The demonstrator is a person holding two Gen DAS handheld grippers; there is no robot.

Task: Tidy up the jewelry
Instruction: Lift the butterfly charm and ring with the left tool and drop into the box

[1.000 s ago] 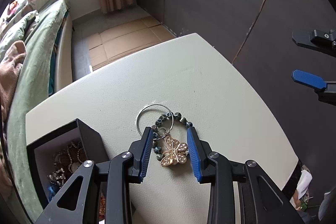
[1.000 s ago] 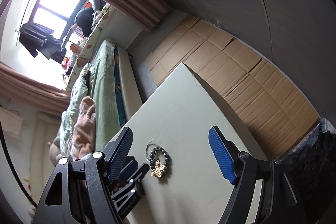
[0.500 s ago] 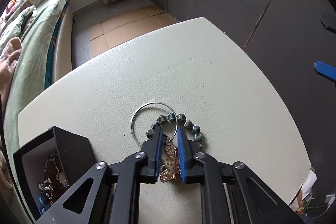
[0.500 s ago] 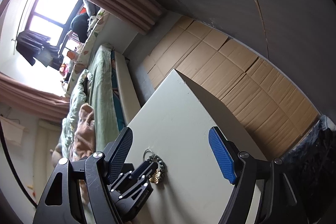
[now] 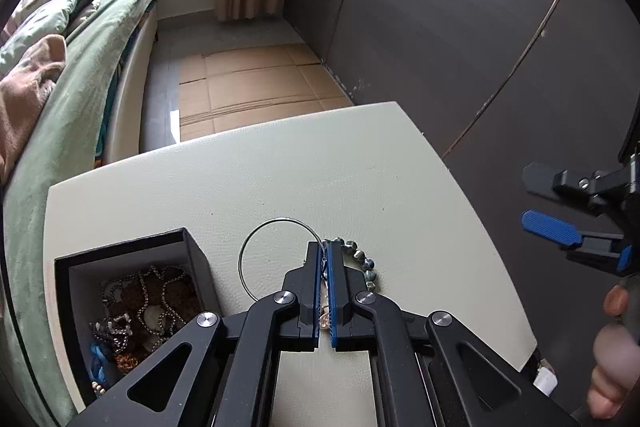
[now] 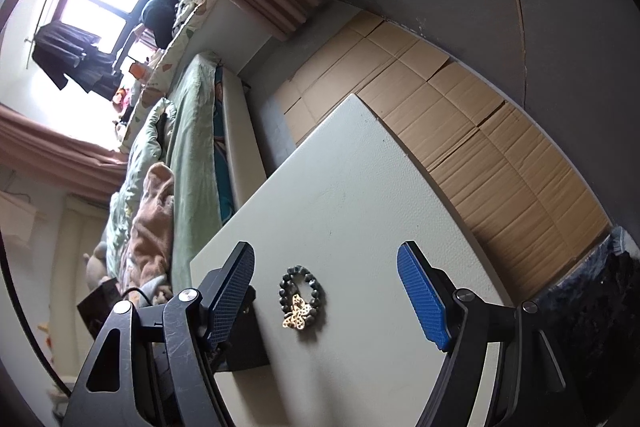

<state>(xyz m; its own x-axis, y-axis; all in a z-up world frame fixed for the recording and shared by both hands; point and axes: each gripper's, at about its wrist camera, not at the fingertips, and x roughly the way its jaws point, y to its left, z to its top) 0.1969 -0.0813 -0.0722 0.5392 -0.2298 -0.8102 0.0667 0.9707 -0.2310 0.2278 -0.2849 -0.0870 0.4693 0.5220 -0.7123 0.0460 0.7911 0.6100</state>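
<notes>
My left gripper is shut on the thin silver hoop, with a trace of the gold butterfly brooch showing between its pads. The dark bead bracelet lies on the white table just right of the fingers. In the right wrist view the bead bracelet and the gold butterfly brooch lie on the table; the left gripper is not visible there. My right gripper is open and empty, held above and to the right; it also shows in the left wrist view.
An open black jewelry box with several chains and beads stands at the table's left front; it also shows in the right wrist view. A green-covered bed lies left, cardboard flooring beyond, a dark wall right.
My left gripper went from open around the brooch to fully shut on the jewelry. It has shifted slightly right and the black box shows more. The right gripper stayed open.
</notes>
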